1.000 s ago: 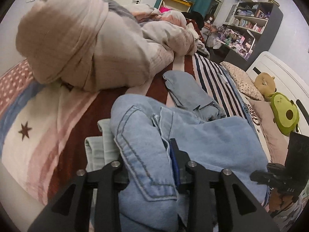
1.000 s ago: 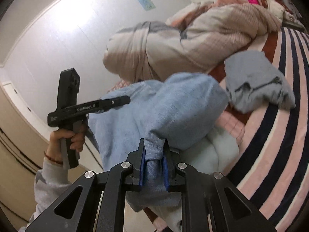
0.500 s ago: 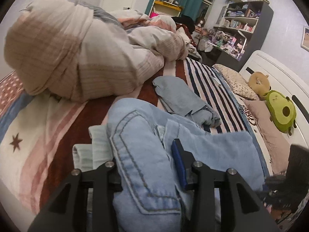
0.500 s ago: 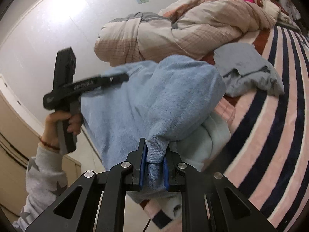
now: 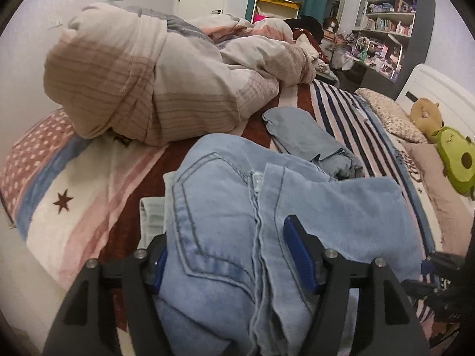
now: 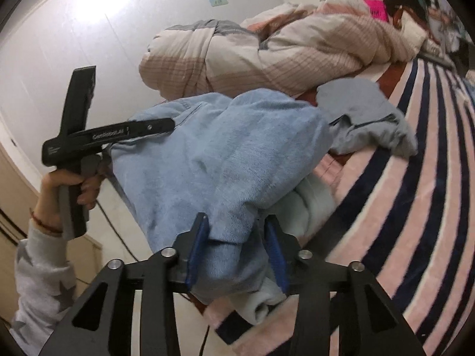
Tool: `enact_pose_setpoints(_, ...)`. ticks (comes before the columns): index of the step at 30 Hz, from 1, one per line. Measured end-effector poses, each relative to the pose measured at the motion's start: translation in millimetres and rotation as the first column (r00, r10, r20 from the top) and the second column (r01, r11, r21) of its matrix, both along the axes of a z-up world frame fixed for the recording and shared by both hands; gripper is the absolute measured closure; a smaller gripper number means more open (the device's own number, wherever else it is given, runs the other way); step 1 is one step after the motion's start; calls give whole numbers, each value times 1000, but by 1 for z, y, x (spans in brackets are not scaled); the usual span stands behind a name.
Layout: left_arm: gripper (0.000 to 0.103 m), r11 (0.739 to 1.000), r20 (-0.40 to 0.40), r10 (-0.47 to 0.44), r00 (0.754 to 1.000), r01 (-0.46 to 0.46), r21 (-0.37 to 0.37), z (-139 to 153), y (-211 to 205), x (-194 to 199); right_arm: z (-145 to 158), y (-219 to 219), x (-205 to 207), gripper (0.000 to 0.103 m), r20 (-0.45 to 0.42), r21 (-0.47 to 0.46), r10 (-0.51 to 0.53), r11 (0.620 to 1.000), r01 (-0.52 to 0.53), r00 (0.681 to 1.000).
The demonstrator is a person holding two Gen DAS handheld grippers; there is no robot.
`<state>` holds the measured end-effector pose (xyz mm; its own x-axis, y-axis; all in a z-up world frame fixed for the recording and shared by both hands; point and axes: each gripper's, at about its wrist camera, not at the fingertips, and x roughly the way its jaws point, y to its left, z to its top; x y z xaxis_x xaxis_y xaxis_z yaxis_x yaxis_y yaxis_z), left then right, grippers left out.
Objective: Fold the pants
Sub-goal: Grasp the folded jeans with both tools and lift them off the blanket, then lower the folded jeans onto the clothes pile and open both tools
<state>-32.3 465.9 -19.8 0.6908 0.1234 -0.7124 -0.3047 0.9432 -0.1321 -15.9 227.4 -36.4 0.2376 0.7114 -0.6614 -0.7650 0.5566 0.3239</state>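
Light blue jeans (image 5: 225, 195) lie folded in a heap on the bed, on top of a pale green garment (image 5: 153, 216). My left gripper (image 5: 230, 262) has the waist and pocket part between its blue pads (image 5: 299, 255); the jaws are opening and stand wide. In the right wrist view the jeans (image 6: 213, 154) bulge in front of my right gripper (image 6: 237, 252). Its jaws are opening too, with a denim edge loose between them and a gap at the right pad (image 6: 276, 255). A hand (image 6: 71, 187) holds the left gripper's handle at the left.
A bundled pink-and-beige duvet (image 5: 166, 89) fills the back of the bed. A grey-blue garment (image 5: 308, 136) lies beyond the jeans on the striped cover (image 6: 415, 178). Plush toys (image 5: 457, 160) and a pillow sit at the right. Shelves (image 5: 389, 29) stand behind. The bed's edge runs close at the left.
Both pairs of jaws, shut on the denim before, have spread apart. The jeans have settled lower onto the pale green garment. Both grippers shifted a little across the bed.
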Motion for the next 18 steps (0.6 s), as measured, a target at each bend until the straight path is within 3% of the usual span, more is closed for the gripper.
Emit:
enact_pose_setpoints(4, 34, 999, 0, 20, 1000, -20, 45, 9, -17, -9, 7, -13, -3, 63, 17, 1, -23, 1000, 23, 1000)
enact_pose_setpoints(6, 26, 994, 5, 31, 1000, -32, 104, 18, -31, -15, 12, -19, -5, 59, 39, -3, -33, 999, 33, 999)
enact_pose_setpoints(9, 24, 987, 29, 50, 998, -54, 153, 32, -45, -25, 17, -32, -9, 57, 63, -4, -43, 999, 43, 997)
enact_pose_setpoints(18, 11, 983, 184, -17, 983, -17, 184, 76, -112, -57, 33, -84, -24, 55, 95, 21, -74, 997, 72, 993)
